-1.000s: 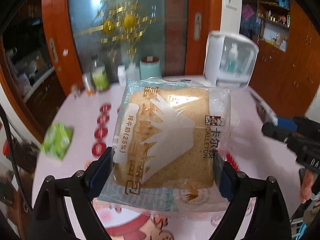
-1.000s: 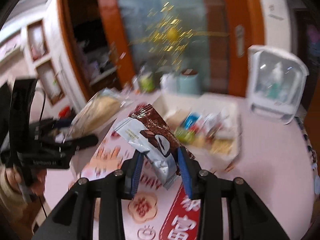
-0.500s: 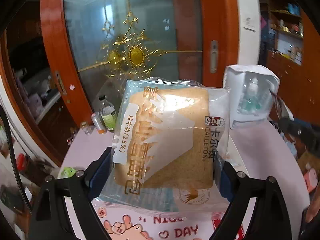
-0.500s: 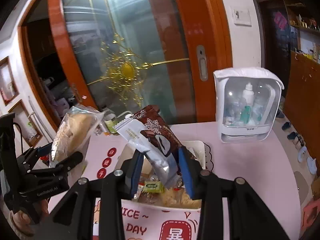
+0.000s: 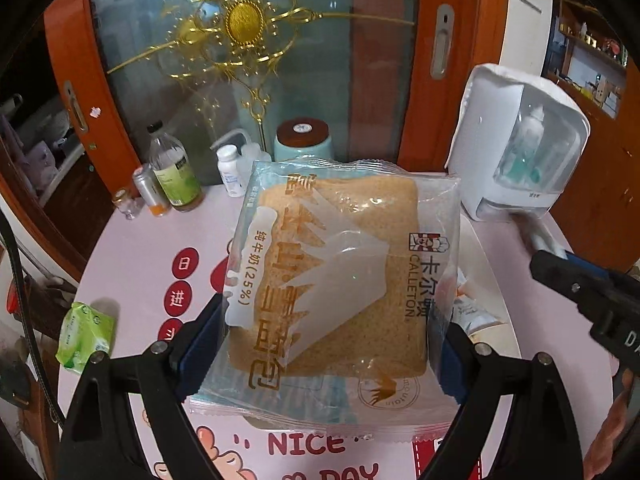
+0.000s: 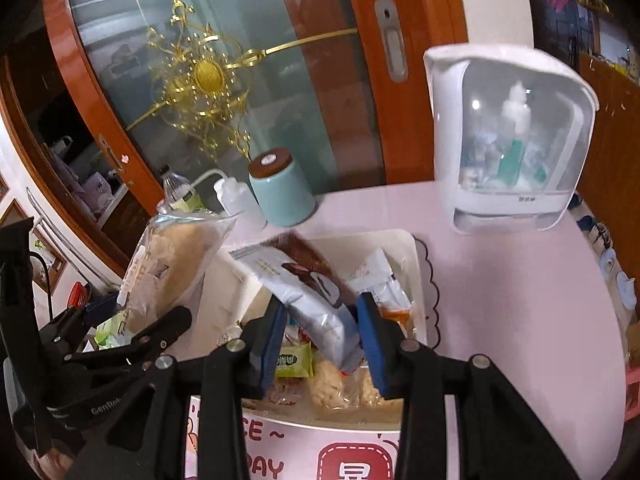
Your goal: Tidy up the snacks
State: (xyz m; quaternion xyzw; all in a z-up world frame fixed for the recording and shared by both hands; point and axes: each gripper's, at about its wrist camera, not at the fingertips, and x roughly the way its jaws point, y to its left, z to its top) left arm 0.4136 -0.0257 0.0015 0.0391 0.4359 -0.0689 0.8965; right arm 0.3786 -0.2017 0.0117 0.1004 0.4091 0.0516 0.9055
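My left gripper (image 5: 324,344) is shut on a clear-wrapped bread packet (image 5: 340,276) and holds it above the pink table; the packet also shows in the right wrist view (image 6: 172,264). My right gripper (image 6: 322,328) is shut on a brown and silver snack packet (image 6: 308,292) and holds it over a white tray (image 6: 418,256) filled with several snacks. The left gripper (image 6: 132,344) shows at the left of the tray. The right gripper's fingers (image 5: 580,288) show at the right edge of the left wrist view.
A white clear-fronted storage box (image 6: 512,136) stands at the back right. A teal jar (image 6: 280,192), a squeeze bottle (image 6: 236,200) and other bottles (image 5: 176,176) stand at the back. A green packet (image 5: 84,336) lies on the table's left. A printed mat (image 5: 308,444) covers the front.
Both grippers have moved forward and down toward the tray with their packets. The tray now lies right under the right gripper's packet.
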